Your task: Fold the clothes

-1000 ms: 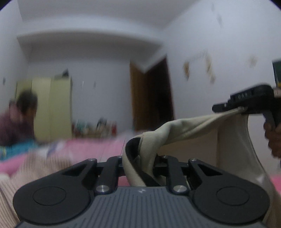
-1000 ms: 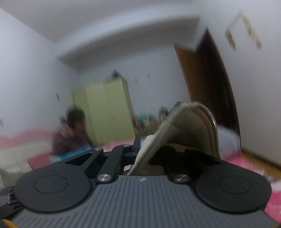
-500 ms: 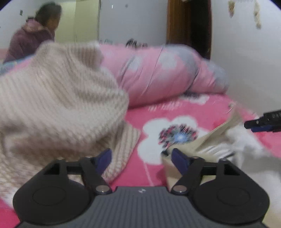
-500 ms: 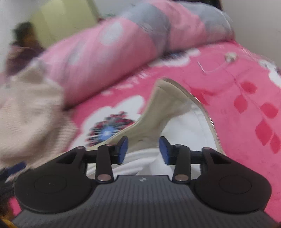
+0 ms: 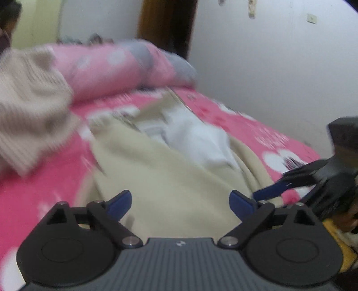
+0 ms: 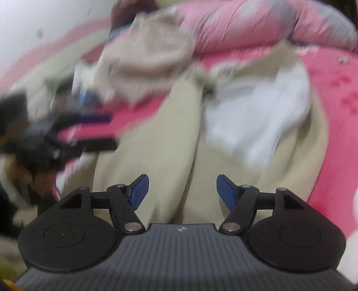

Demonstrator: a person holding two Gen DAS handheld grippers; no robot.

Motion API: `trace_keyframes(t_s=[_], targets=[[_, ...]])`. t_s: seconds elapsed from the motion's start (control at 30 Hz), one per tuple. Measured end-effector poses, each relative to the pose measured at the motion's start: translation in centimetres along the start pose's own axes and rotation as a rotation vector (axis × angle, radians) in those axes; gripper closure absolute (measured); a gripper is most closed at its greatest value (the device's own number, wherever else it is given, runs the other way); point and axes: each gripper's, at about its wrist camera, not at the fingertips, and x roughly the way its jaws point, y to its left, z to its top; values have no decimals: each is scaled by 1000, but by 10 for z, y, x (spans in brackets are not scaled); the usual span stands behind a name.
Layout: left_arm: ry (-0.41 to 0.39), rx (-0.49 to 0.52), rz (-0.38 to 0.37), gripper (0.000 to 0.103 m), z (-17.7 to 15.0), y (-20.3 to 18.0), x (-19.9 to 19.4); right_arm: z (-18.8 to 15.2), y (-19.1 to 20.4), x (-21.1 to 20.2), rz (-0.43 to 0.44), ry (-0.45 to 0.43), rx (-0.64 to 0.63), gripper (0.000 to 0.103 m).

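Beige cloth with a white lining, the jacket (image 5: 170,176), now lies spread on the pink bed (image 5: 264,132), its open front facing up and its collar end toward the rolled quilt (image 5: 125,65) at the far edge. A second ago it hung in the air, pinched in both grippers; since then both have come down to the bed and let it go. The left gripper (image 5: 180,202) has just been opening, and its blue pads (image 5: 241,203) stand wide apart above the near hem with cloth beneath them but nothing clamped. The right gripper (image 6: 180,190) has also just been opening: its jaws are parted, less widely, and hover over the fold line between the beige panel and the lining without pressing on either. In the left view the right gripper shows at the right edge, clear of the cloth.

A ribbed knit sweater (image 5: 29,105) is heaped on the bed's left side, just beside the jacket's shoulder and perhaps touching it; blur hides the border. Another person (image 5: 6,20) sits at the far left edge of the view.

The drop seems to end the laying-out step, so the folding proper can start. The jacket looks crumpled along its right panel, and the front flaps are not squared, so smoothing probably comes before any fold. The sweater lies close enough that it may catch when the left sleeve is drawn in.
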Motion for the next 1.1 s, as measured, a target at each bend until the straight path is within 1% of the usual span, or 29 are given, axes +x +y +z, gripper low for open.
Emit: trace_keyframes(t_s=[0.07, 0.1, 0.13, 0.17, 0.27, 0.43, 0.47, 0.57, 0.6, 0.63, 0.67, 0.7, 0.73, 0.77, 0.8, 0.83, 0.87, 1.0, 1.1], targets=[[69, -15, -47, 12, -13, -9, 7, -22, 9, 7, -10, 60, -25, 36], [85, -14, -59, 13, -15, -12, 10, -32, 15, 10, -23, 73, -48, 38], [101, -14, -69, 14, -17, -15, 13, -38, 21, 9, -25, 64, -76, 39], [104, -10, -65, 14, -16, -17, 14, -41, 27, 7, -8, 47, -100, 45], [106, -9, -77, 14, -5, -20, 13, -44, 45, 4, 8, 1, -189, 46], [89, 45, -78, 14, 13, -40, 6, -54, 71, 2, -66, -67, -372, 51], [101, 59, -79, 14, 15, -45, 11, -56, 75, 1, -82, -87, -407, 52], [179, 95, -45, 15, 17, -61, 37, -64, 85, -5, -92, -146, -481, 53], [210, 105, -26, 18, 16, -66, 47, -66, 87, -6, -86, -160, -493, 53], [224, 110, -4, 24, 13, -68, 53, -68, 87, -7, -86, -166, -500, 52], [237, 115, 17, 27, 11, -70, 59, -70, 87, -8, -87, -170, -505, 53], [233, 111, 34, 37, 8, -70, 61, -71, 84, -9, -88, -171, -500, 53], [226, 100, 49, 50, 6, -68, 60, -73, 80, -12, -85, -174, -489, 53], [220, 89, 62, 56, 5, -65, 58, -76, 77, -17, -84, -182, -478, 53], [210, 70, 56, 71, 5, -61, 54, -78, 73, -22, -82, -192, -464, 53], [199, 52, 50, 92, 5, -58, 50, -78, 66, -30, -78, -206, -434, 53], [188, 41, 49, 98, 5, -55, 45, -75, 56, -37, -79, -226, -379, 53], [116, 34, 60, 100, 8, -48, 18, -64, 12, -64, -88, -300, -147, 50], [49, 11, 59, 100, 14, -34, -12, -50, -35, -74, -147, -330, 135, 46]])
